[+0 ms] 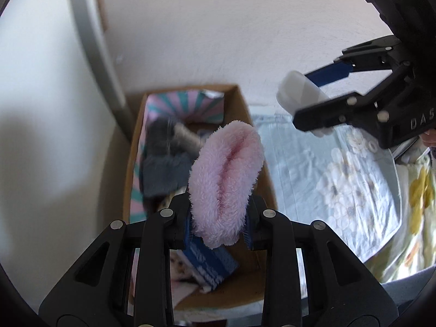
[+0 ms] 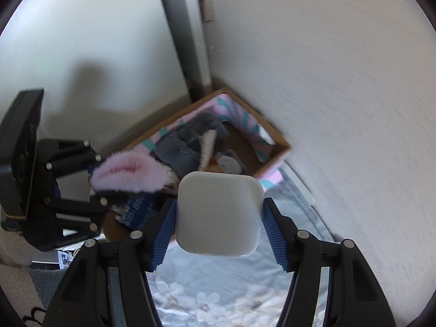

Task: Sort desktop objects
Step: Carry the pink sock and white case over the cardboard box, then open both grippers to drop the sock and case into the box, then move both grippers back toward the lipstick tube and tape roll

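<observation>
Above cardboard box point(image 1: 261, 163), left claw point(image 1: 220, 226) clamping fluffy pink cloth point(image 1: 226, 179), right claw point(image 2: 219, 218) gripping white case point(image 2: 219, 215).

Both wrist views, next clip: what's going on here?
A person is sorting items with two handheld grippers. The left gripper is shut on a fluffy pink cloth, held above an open cardboard box that already contains a grey fuzzy item and a blue packet. The right gripper is shut on a white case, raised over a floral cloth beside the box.
</observation>
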`<act>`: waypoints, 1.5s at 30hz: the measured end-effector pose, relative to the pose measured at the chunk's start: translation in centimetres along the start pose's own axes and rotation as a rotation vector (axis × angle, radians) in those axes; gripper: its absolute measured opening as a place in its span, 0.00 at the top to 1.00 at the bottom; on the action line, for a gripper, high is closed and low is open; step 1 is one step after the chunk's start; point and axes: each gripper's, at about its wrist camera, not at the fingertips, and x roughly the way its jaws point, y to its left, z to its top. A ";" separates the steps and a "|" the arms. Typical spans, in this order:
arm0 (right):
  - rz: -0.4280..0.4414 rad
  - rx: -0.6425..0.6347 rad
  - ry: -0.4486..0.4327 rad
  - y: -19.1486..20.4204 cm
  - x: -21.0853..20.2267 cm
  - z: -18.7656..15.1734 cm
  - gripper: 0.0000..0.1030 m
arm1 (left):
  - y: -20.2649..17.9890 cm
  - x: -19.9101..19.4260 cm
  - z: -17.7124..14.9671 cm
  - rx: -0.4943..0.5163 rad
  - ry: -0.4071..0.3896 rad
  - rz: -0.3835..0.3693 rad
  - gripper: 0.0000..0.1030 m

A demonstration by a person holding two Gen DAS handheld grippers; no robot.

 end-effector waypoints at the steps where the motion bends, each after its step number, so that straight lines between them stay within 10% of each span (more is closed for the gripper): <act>1: 0.003 -0.009 0.009 0.5 0.7 0.4 0.43 | 0.4 0.3 -0.5 -0.011 0.012 0.003 0.76; 26: 0.071 0.051 0.092 3.7 8.0 5.1 0.43 | 0.2 2.5 -4.4 -0.045 0.072 0.011 0.75; 29: 0.058 0.064 0.117 3.8 8.7 5.1 0.37 | 0.0 3.0 -4.4 -0.048 0.113 -0.015 0.67; 31: 0.069 0.099 0.113 3.6 8.9 4.8 0.29 | 0.0 3.2 -4.4 -0.057 0.132 -0.011 0.40; 32: 0.072 0.114 0.107 3.3 8.9 4.8 0.29 | 0.0 3.1 -4.5 -0.058 0.122 0.003 0.05; 33: 0.075 0.130 0.097 3.1 8.8 4.7 0.28 | 0.0 2.7 -4.5 -0.061 0.098 0.015 0.00; 45: 0.038 0.228 -0.029 1.2 4.5 2.4 0.25 | 0.0 2.2 -4.1 -0.084 0.080 0.005 0.00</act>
